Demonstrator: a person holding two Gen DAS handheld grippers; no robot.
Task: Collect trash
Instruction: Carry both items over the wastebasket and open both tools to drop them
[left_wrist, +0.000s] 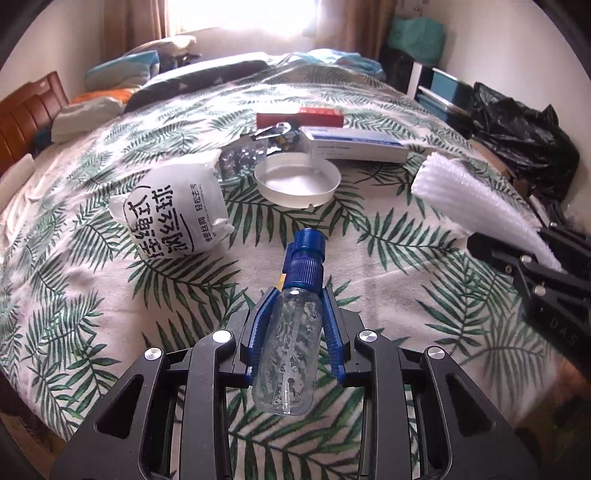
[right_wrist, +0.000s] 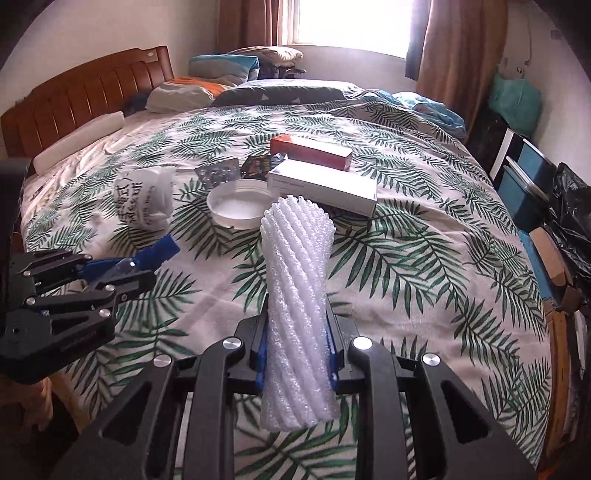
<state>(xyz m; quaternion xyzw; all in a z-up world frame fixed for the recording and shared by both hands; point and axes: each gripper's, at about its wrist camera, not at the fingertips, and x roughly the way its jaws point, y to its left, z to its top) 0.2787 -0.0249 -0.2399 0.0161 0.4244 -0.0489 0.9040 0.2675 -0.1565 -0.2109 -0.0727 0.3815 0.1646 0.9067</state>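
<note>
From the left wrist view, the left gripper (left_wrist: 297, 299) pinches a clear spray bottle (left_wrist: 290, 345) with a blue cap between its blue fingers (left_wrist: 334, 328), above the leaf-print bedspread (left_wrist: 406, 295); further out lie a white printed bag (left_wrist: 171, 216), a round white lid (left_wrist: 297, 181), a white box (left_wrist: 356, 146) and a red box (left_wrist: 301, 118). From the right wrist view, the right gripper (right_wrist: 297, 314) is pressed onto a white foam net sleeve (right_wrist: 297, 302) standing up over the bed, with the left gripper (right_wrist: 122, 267) off to the left and black trash bags (right_wrist: 570, 221) beside the bed at the right.
</note>
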